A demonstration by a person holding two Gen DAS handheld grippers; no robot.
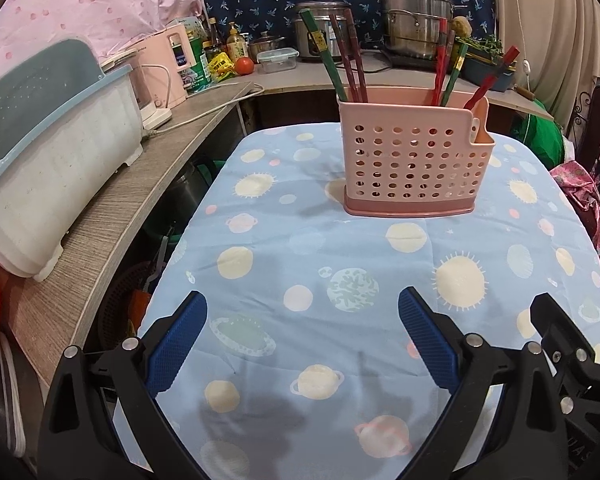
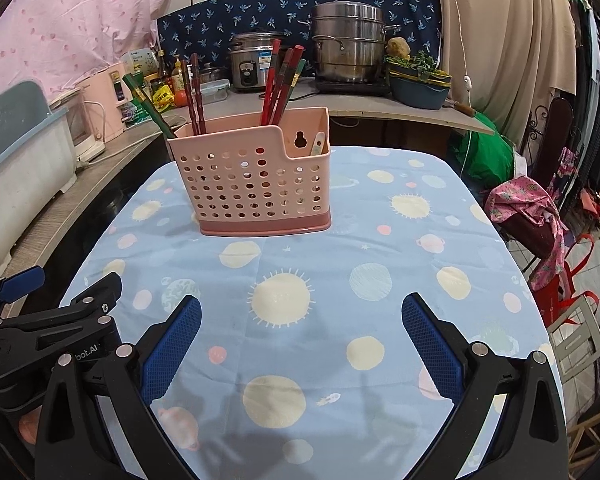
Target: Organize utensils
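A pink perforated utensil holder [image 1: 414, 162] stands upright on the blue planet-print tablecloth [image 1: 340, 264]; it also shows in the right wrist view [image 2: 252, 184]. Several red, dark and green chopsticks [image 1: 350, 60] stand in its compartments, also seen in the right wrist view [image 2: 278, 80]. A pale spoon handle [image 2: 317, 145] pokes up in the low side pocket. My left gripper [image 1: 302, 312] is open and empty, well short of the holder. My right gripper [image 2: 300, 316] is open and empty, also short of the holder, beside the left one.
A white dish rack [image 1: 56, 168] sits on the wooden counter [image 1: 112, 216] to the left. A back shelf holds a rice cooker [image 2: 256, 62], steel pots [image 2: 348, 48], bottles and a tomato. A chair with pink cloth [image 2: 536, 212] stands right of the table.
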